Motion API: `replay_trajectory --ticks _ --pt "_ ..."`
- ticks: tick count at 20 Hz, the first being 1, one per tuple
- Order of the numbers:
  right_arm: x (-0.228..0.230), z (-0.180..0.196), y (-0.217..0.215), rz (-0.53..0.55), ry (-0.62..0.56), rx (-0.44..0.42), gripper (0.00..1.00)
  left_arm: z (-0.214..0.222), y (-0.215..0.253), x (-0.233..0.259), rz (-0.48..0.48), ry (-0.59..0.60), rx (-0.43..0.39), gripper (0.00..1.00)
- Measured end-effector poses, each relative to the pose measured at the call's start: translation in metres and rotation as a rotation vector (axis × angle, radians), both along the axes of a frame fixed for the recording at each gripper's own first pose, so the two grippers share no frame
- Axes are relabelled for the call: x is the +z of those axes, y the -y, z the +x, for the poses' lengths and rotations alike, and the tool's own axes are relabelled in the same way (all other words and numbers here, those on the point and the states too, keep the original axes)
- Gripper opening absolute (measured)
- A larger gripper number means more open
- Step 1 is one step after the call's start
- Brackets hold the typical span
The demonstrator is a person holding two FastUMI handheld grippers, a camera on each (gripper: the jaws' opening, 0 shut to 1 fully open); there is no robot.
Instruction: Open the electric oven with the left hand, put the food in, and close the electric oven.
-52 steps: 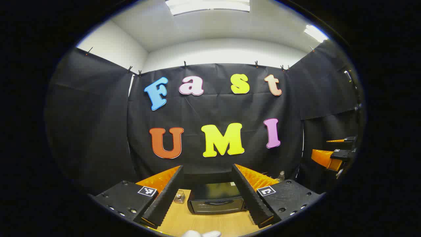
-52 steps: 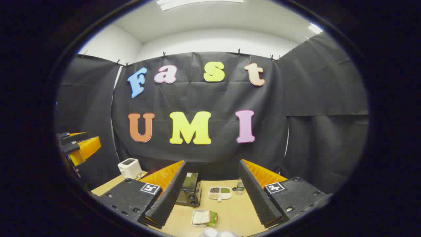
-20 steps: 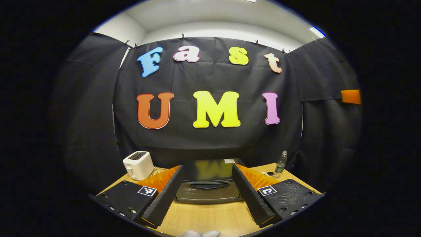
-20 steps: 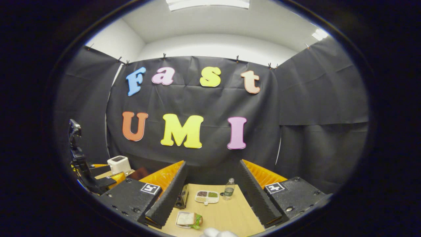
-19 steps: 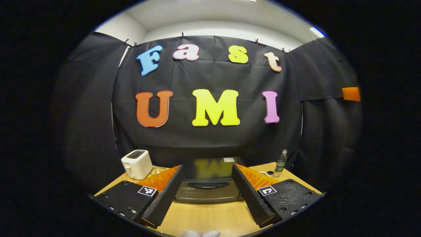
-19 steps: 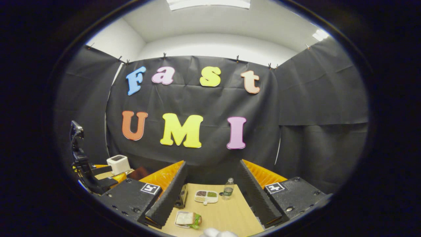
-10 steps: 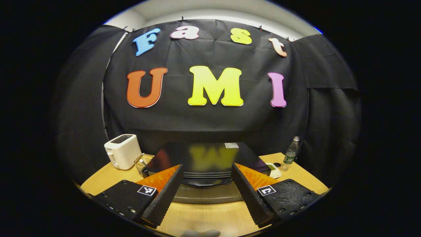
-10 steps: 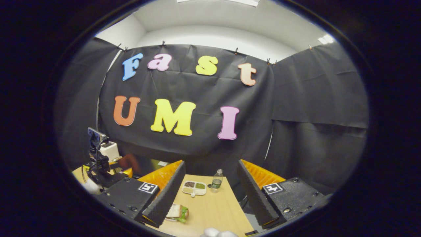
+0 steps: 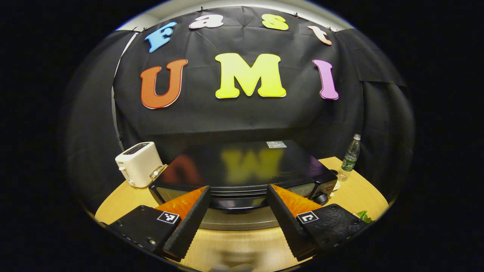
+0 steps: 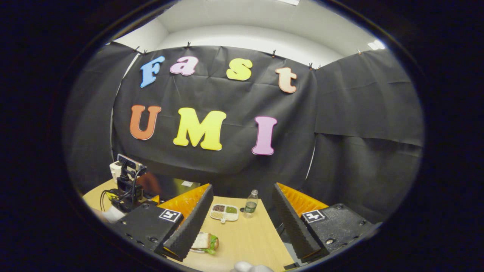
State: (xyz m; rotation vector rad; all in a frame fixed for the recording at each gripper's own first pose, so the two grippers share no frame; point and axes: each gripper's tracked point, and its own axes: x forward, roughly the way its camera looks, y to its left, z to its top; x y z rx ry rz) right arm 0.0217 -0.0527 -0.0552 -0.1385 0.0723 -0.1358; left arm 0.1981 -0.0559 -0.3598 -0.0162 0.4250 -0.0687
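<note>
Your left claw (image 9: 237, 223) is spread wide and holds nothing; in the left gripper view its two fingers frame the front of the black electric oven (image 9: 245, 166), which sits on the wooden desk (image 9: 355, 192) with its door closed and its curved handle (image 9: 238, 203) just ahead of the tips, not yet touched. A white toaster (image 9: 138, 163) stands to the oven's left, and a clear bottle (image 9: 351, 155) stands to its right near the back edge. Your right claw (image 10: 242, 224) is also spread and empty. In the right gripper view the food, a sandwich (image 10: 204, 241) with green leaves, lies on the desk close to that claw's left finger, with a divided snack tray (image 10: 224, 212) and the bottle farther back.
</note>
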Motion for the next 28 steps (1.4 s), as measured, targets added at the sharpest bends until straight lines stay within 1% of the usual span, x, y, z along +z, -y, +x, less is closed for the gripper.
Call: replay_trajectory --ticks 4,9,16,21,22,25,28 --pt "-0.005 0.001 -0.002 0.023 -0.007 0.005 1.0 0.003 0.002 -0.001 -0.002 -0.014 -0.011 0.99" --pt "-0.008 -0.006 -0.003 0.031 -0.01 0.003 1.0 -0.009 0.002 -0.003 0.002 -0.053 -0.017 0.99" --pt "-0.012 -0.014 -0.01 0.005 -0.013 0.021 1.0 -0.044 0.001 -0.005 -0.008 -0.079 -0.021 0.99" --pt "-0.025 -0.021 -0.019 0.017 -0.037 0.048 1.0 -0.074 0.001 -0.016 -0.004 -0.108 -0.023 0.99" --pt "-0.025 -0.024 -0.017 0.014 -0.034 0.047 1.0 -0.082 0.0 -0.022 -0.004 -0.129 -0.019 0.99" --pt "-0.031 -0.029 -0.015 0.014 -0.041 0.043 1.0 -0.103 -0.001 -0.032 0.002 -0.137 -0.016 0.98" --pt "-0.036 -0.032 -0.013 0.02 -0.047 0.037 1.0 -0.117 -0.001 -0.039 0.001 -0.154 -0.012 0.99"
